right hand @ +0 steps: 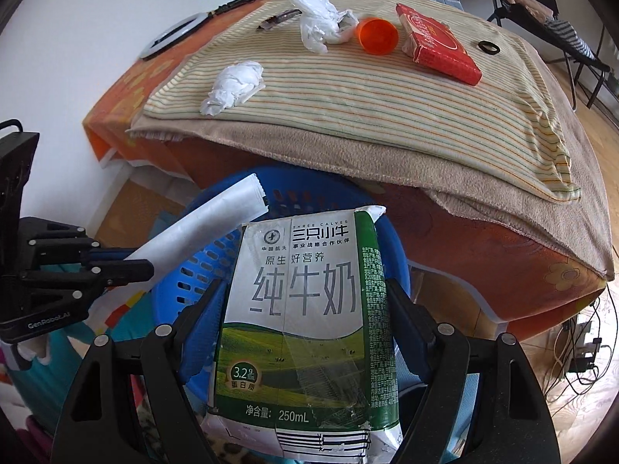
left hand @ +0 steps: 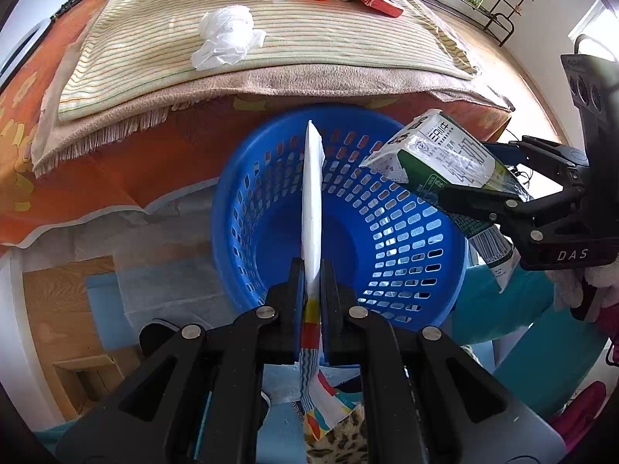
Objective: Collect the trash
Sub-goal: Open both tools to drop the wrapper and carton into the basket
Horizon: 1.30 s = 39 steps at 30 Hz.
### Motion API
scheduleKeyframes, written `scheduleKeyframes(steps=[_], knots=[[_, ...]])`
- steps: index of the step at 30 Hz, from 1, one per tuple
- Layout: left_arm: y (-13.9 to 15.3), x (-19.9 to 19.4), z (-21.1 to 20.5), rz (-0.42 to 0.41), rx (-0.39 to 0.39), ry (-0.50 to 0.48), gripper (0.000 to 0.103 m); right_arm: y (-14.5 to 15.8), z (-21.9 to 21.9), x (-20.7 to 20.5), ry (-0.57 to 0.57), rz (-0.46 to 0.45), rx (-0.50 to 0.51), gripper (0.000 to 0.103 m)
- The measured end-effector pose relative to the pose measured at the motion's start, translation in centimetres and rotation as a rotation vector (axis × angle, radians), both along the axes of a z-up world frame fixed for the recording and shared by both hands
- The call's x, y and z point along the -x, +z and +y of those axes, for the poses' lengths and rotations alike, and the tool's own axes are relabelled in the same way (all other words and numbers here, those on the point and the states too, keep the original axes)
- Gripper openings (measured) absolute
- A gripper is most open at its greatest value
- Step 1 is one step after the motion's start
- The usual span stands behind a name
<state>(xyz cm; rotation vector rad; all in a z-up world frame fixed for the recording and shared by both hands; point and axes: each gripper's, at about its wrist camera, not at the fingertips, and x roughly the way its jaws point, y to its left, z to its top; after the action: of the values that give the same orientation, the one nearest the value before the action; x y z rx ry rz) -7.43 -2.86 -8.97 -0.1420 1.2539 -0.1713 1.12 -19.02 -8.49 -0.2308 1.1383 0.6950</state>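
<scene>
Milk carton and wrapper over basket

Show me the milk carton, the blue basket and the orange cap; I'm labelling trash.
milk carton [right hand: 305, 309], right wrist view, front panel.
blue basket [left hand: 410, 247], left wrist view, inner wall.
orange cap [right hand: 378, 35], right wrist view, open mouth.

I see a flattened white wrapper edge-on and a green-and-white milk carton, both above my blue perforated basket. Two crumpled white tissues lie on the striped cloth.
</scene>
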Motion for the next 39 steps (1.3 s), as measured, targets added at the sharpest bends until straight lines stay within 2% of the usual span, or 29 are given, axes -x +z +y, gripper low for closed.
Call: scheduleKeyframes(steps=[4, 9, 22, 25, 26, 31, 34, 39], knots=[[-1.0, -0.7, 0.3, 0.025, -0.005, 0.018, 0.006, -1.2, 0.5, 0.1, 0.010, 0.023, 0.034, 0.080], [-1.3, -1.1, 0.6, 0.024, -0.014, 0.030, 0.022, -1.9, 0.6, -0.1, 0.007, 0.038, 0.055, 0.080], [-1.3, -1.5, 1.6, 0.006, -0.034, 0.070, 0.024, -1.9, 0.1, -0.4, -0.006, 0.026, 0.055, 0.080], [-1.1, -1.5, 1.7, -0.007, -0.034, 0.079, 0.039, -1.7, 0.1, -0.5, -0.007, 0.023, 0.054, 0.080], [-0.9, -1.6, 1.7, -0.014, -0.037, 0.080, 0.042, -1.7, 0.1, -0.5, -0.008, 0.022, 0.052, 0.080], [-0.5, -1.7, 1.9, -0.027, -0.040, 0.090, 0.042, -1.2, 0.0, -0.7, -0.021, 0.011, 0.046, 0.080], [-0.5, -1.8, 2.0, -0.029, -0.042, 0.093, 0.049, -1.1, -0.1, -0.9, -0.033, 0.009, 0.041, 0.080], [0.2, -2.0, 2.1, -0.045, -0.047, 0.101, 0.049, -0.8, 0.0, -1.0, -0.045, 0.002, 0.045, 0.080]])
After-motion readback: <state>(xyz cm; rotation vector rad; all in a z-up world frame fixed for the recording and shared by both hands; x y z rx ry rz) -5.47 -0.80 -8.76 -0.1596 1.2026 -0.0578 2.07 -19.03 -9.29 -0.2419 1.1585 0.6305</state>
